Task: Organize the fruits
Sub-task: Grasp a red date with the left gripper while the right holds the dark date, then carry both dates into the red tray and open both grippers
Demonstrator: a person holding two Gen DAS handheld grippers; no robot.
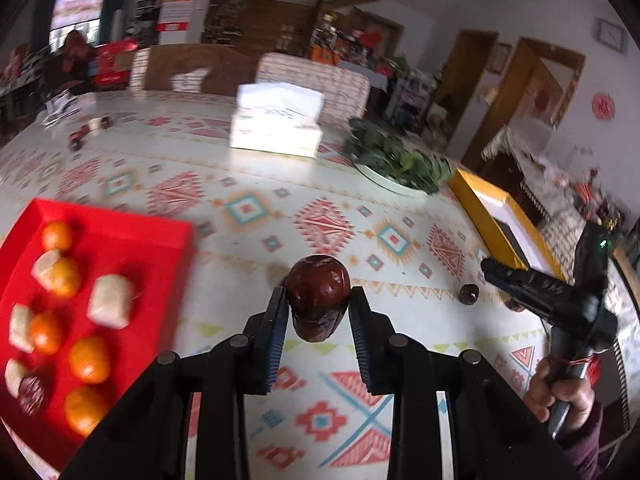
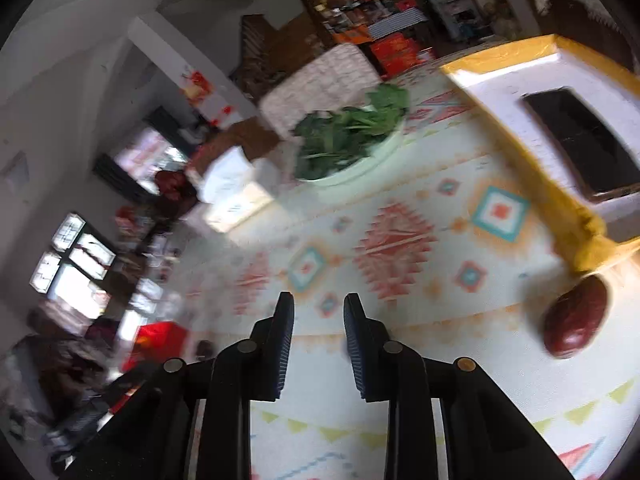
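- The red tray (image 1: 160, 236) sits on the desk (image 1: 280, 184), well to the left of the left tool (image 1: 319, 300).
- In the tray lie several oranges (image 1: 89, 359), a few pale wrapped blocks (image 1: 110, 301) and one dark red date (image 1: 32, 394) near its front corner.
- A white plate (image 1: 386, 182) of green leaves (image 1: 394, 156) stands on the desk beyond the left tool and to its right; a tissue box (image 1: 276, 122) stands just left of the plate.
- A yellow box (image 1: 486, 216) with a white lining and a dark object inside lies right of the plate, at the desk's edge.
- The left tool pinches a dark red date (image 1: 318, 300) between its two fingers, held above the patterned desk cover.
- A second date (image 1: 469, 294) lies on the desk to the right of the left tool, near the yellow box.
- The right tool (image 2: 319, 304) has its fingers spread apart with nothing between them.
- In the right wrist view a date (image 2: 576, 316) lies on the desk well to the right of the right tool, just beside the yellow box's (image 2: 568, 200) corner.
- The right hand (image 1: 560, 388) grips the right tool's handle, right of the left tool.
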